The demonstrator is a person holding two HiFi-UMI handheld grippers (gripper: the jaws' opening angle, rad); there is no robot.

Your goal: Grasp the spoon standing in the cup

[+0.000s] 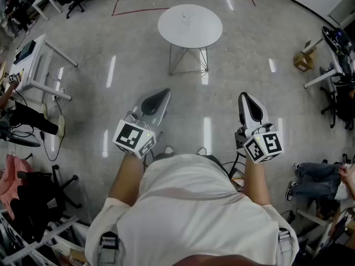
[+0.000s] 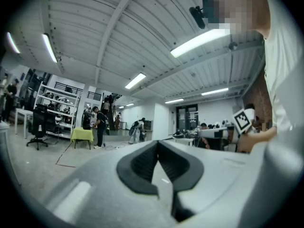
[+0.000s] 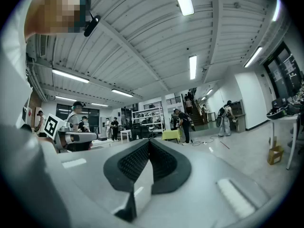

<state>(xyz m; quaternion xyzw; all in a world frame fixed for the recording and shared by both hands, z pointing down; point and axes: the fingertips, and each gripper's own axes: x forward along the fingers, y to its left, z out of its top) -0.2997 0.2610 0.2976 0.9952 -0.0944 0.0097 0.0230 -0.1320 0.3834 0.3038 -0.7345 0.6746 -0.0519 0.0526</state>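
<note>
On the round white table (image 1: 190, 29) ahead of me stands a small clear cup (image 1: 187, 16). It is too small to tell whether a spoon is in it. My left gripper (image 1: 165, 93) and right gripper (image 1: 244, 96) are held at waist height over the grey floor, well short of the table. Both point forward with their jaws closed together and nothing between them. The left gripper (image 2: 158, 144) looks out level across the hall in its own view, and so does the right gripper (image 3: 148, 141). Neither gripper view shows the cup.
A white desk (image 1: 34, 60) and office chairs stand at the left. At the right are a cardboard box (image 1: 303, 60), another desk and a seated person's legs (image 1: 316, 173). Red tape (image 1: 138, 10) marks the floor. The gripper views show distant people and a yellow-covered table (image 2: 81, 135).
</note>
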